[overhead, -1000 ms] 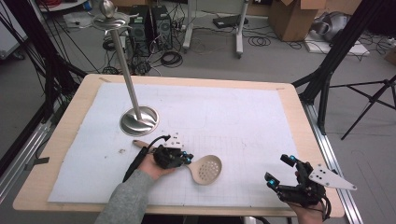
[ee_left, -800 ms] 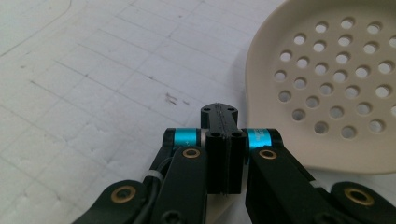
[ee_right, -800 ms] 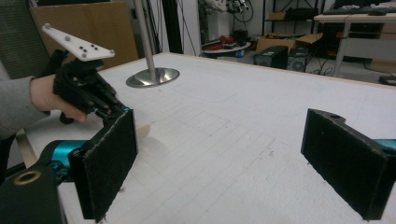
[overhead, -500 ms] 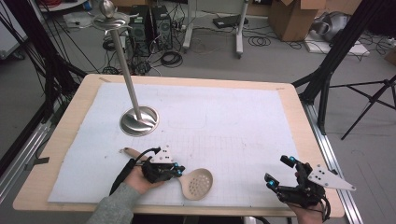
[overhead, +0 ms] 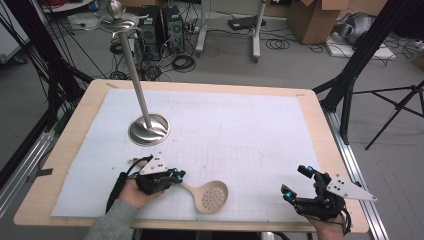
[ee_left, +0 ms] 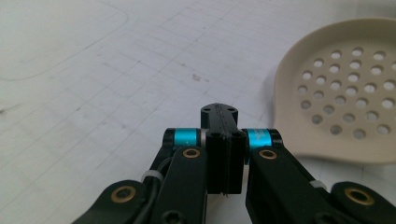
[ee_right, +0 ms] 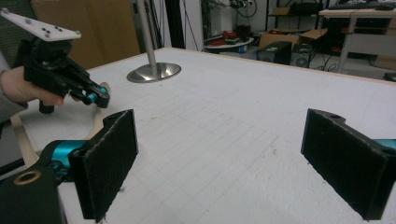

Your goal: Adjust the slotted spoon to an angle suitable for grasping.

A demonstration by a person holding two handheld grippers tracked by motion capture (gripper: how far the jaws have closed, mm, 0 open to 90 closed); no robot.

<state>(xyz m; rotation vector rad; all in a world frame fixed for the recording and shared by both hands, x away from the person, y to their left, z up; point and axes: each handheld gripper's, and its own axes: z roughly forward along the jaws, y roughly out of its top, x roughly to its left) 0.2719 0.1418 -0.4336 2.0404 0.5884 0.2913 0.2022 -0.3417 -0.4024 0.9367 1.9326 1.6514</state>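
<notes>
A beige slotted spoon (overhead: pixel 212 195) lies low over the white mat near the table's front edge, its perforated head (ee_left: pixel 345 93) to the right of my left gripper's jaws. My left gripper (overhead: pixel 179 177) is shut on the spoon's handle, held in a hand; its jaws (ee_left: pixel 218 112) press together and hide the gripped part. In the right gripper view the left gripper (ee_right: pixel 98 95) shows at the far left. My right gripper (overhead: pixel 296 180) rests at the front right, its jaws (ee_right: pixel 219 154) wide open with nothing between them.
A steel stand with a round base (overhead: pixel 149 130) and a tall pole stands at the back left of the mat (overhead: pixel 240 125). The wooden table edge (overhead: pixel 320 125) runs close to the right gripper. Cables, boxes and tripod legs lie on the floor beyond.
My left gripper has moved left and toward the front edge, carrying the spoon with it. The right gripper has stayed where it was.
</notes>
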